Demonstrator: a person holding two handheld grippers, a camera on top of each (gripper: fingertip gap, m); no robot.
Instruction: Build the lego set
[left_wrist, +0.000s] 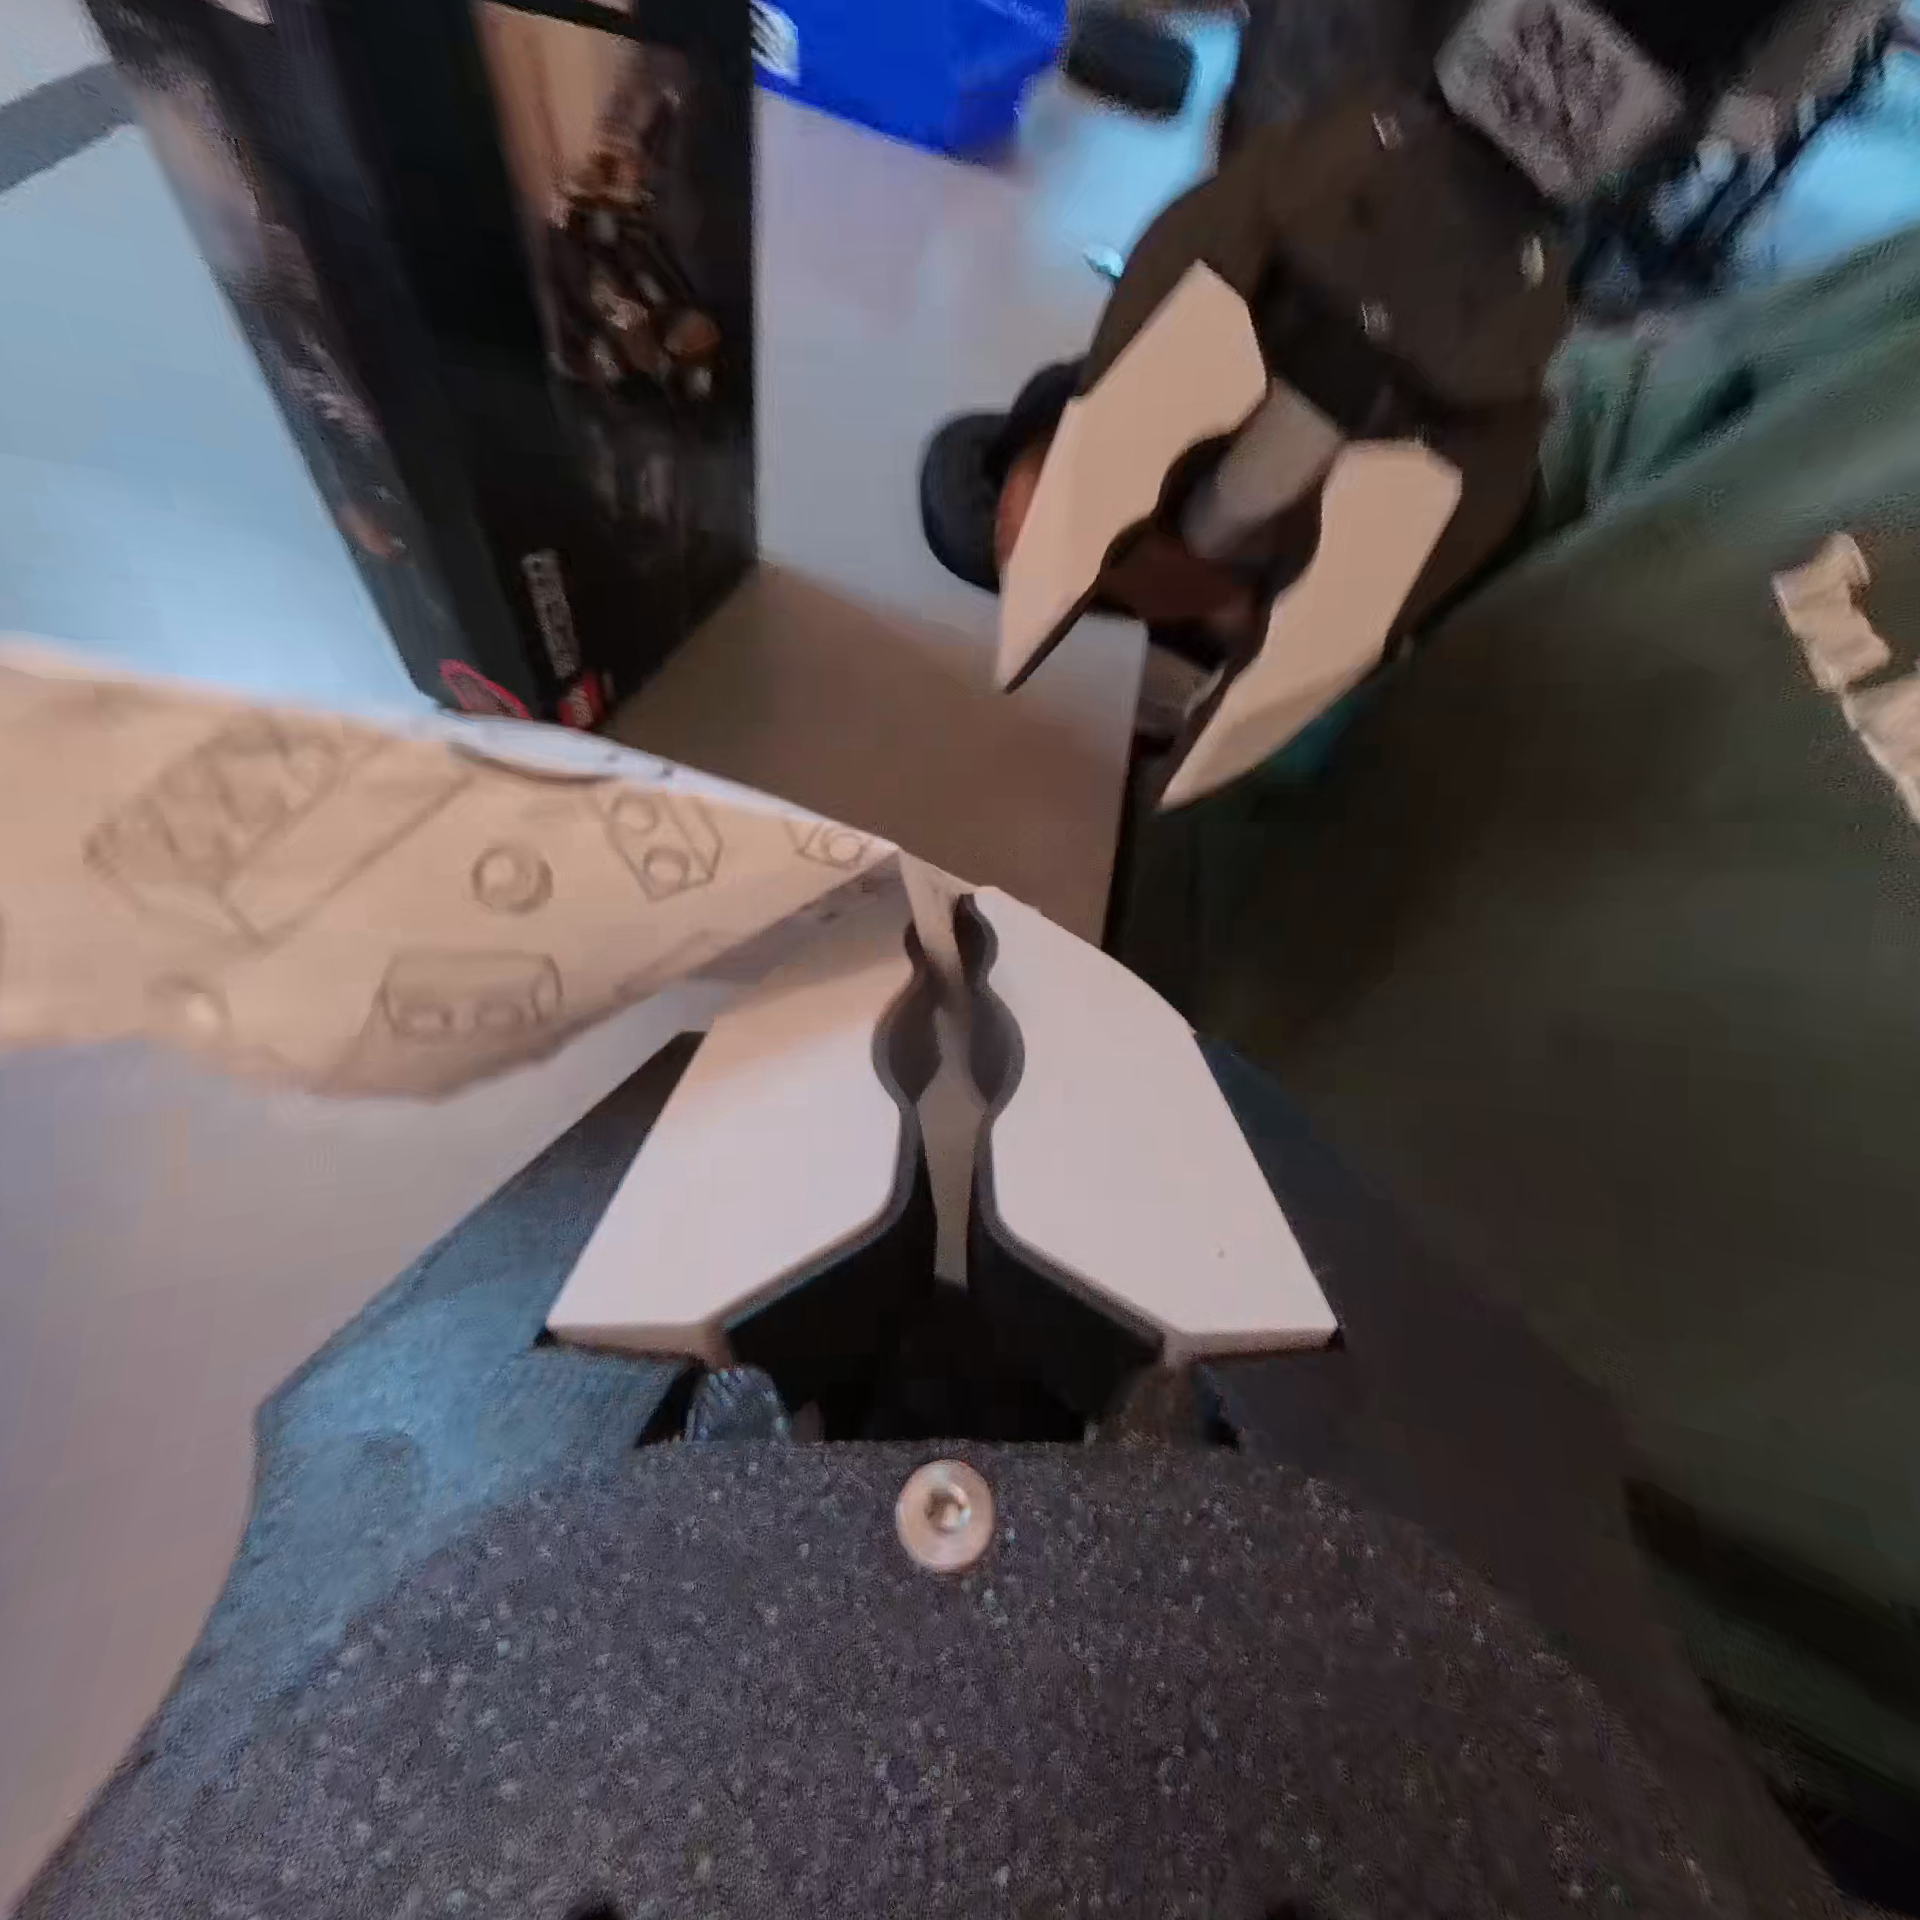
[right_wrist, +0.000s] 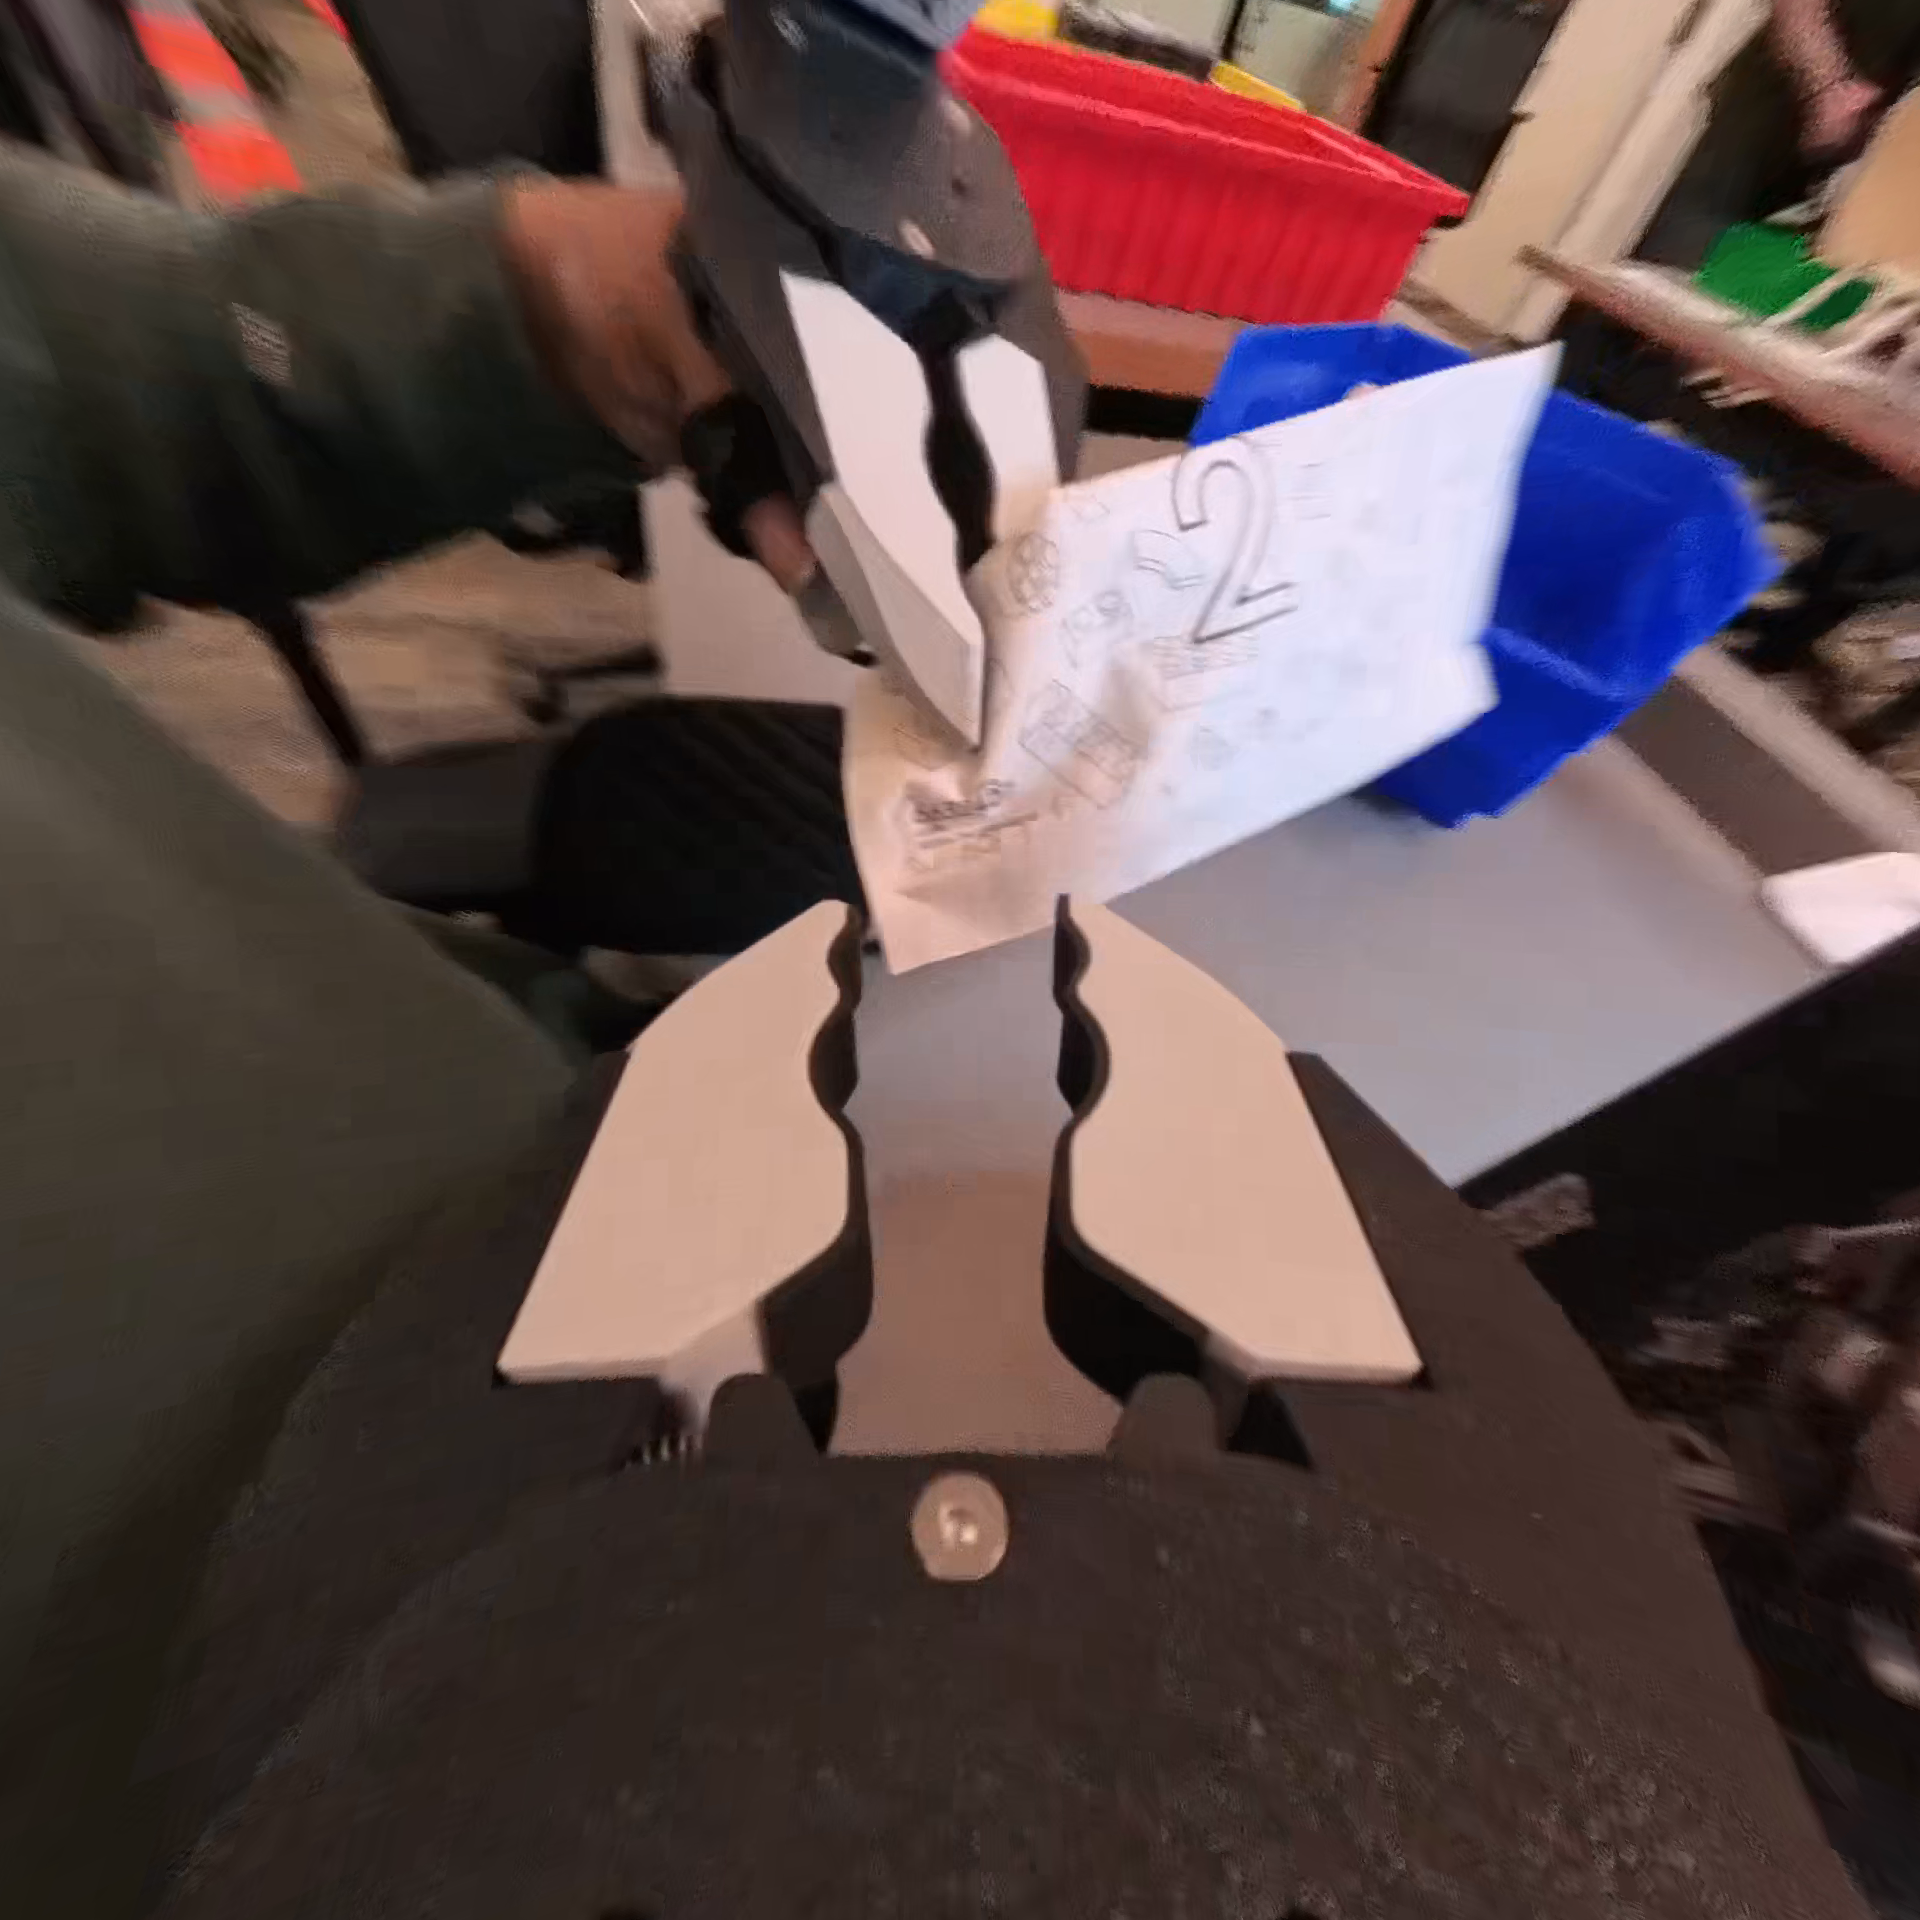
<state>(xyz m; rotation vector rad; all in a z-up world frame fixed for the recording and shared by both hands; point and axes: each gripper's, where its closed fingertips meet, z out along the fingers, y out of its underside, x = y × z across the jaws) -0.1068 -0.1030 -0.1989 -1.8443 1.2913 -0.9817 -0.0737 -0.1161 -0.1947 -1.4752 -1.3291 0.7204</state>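
My left gripper (left_wrist: 951, 920) is shut on a corner of a white paper bag (left_wrist: 343, 894) printed with brick outlines, and holds it up above the table. The bag spreads out to the left in the left wrist view. In the right wrist view the same bag (right_wrist: 1278, 634) hangs from the left gripper (right_wrist: 977, 665), which pinches its edge. My right gripper (right_wrist: 956, 935) is open and empty, just below the bag's lower corner and not touching it. It shows open in the left wrist view (left_wrist: 1132, 717) too.
A tall black set box (left_wrist: 499, 343) stands on the grey table (right_wrist: 1403, 1039) at the back left. A blue bin (right_wrist: 1621, 623) sits behind the bag, a red bin (right_wrist: 1195, 187) farther back. A person's green sleeve (right_wrist: 208, 395) fills the left. Across from one pair of fingers to the other is roughly 5 cm.
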